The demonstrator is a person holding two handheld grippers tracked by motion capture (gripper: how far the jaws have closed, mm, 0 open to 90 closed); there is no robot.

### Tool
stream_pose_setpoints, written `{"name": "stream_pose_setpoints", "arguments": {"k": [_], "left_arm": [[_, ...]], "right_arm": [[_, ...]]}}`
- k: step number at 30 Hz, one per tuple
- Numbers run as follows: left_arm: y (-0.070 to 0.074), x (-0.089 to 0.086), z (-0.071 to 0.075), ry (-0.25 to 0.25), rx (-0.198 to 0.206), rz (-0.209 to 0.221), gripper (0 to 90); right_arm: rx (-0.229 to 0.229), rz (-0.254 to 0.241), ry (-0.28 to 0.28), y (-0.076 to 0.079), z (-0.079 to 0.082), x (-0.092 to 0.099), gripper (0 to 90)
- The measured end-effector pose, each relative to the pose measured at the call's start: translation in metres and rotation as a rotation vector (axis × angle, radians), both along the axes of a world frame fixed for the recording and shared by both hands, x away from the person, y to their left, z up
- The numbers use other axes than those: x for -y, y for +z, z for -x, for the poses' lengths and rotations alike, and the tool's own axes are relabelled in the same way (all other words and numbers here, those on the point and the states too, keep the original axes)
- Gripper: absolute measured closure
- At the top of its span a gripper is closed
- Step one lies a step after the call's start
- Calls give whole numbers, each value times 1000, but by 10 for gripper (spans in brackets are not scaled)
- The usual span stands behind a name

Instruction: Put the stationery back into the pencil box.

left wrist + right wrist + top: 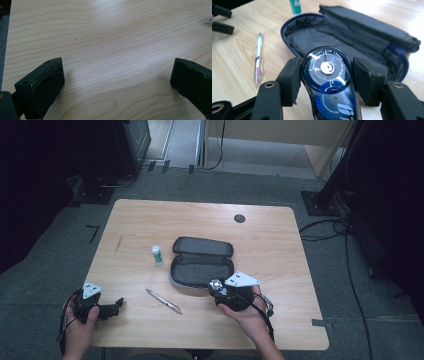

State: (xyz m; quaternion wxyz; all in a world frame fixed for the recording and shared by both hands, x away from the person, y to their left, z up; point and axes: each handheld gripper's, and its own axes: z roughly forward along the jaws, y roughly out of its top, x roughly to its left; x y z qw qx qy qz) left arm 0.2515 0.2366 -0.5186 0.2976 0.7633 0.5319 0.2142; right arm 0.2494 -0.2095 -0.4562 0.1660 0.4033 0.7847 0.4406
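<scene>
right gripper (326, 82): pinching a correction tape dispenser (329, 85) by its sides, held just above the near edge of the open pencil case (352, 37).
left gripper (117, 82): jaws spread wide, nothing between them, low over bare wood at the near-left corner of the table (280, 250).
pen (164, 301): lying loose on the wood between the two grippers, apart from the case.
glue stick (157, 255): just left of the case, farther back, seems upright.
risk 1: dispenser shell is smooth and rounded; pads grip only its flanks, so it could twist or squirt out if tilted on the way in.
risk 2: case is soft and unheld; a nudge on its near wall could push it along or fold the lid shut.
surface: light wood-grain tabletop, dark round plug near the far edge.
room: grey carpet, dark stands and trailing cables around, dim.
</scene>
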Motion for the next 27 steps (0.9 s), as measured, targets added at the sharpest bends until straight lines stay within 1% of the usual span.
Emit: {"name": "stream_pose_setpoints", "arguments": {"k": [6,9,12,20,23,27], "left_arm": [[0,0,0,0,0,0,0],[0,0,0,0,0,0,0],[0,0,0,0,1,0,0],[0,0,0,0,0,1,0],[0,0,0,0,1,0,0],[0,0,0,0,0,0,0]], "right_arm": [[12,-5,-4,10,-14,-2,422],[9,-9,-10,13,-22,-2,422],[4,-29,-10,14,-30,-2,422],[-30,-51,-17,10,-49,-5,422],[-39,-47,-21,7,-56,-6,422],[-57,-53,-25,1,-64,-7,422]]}}
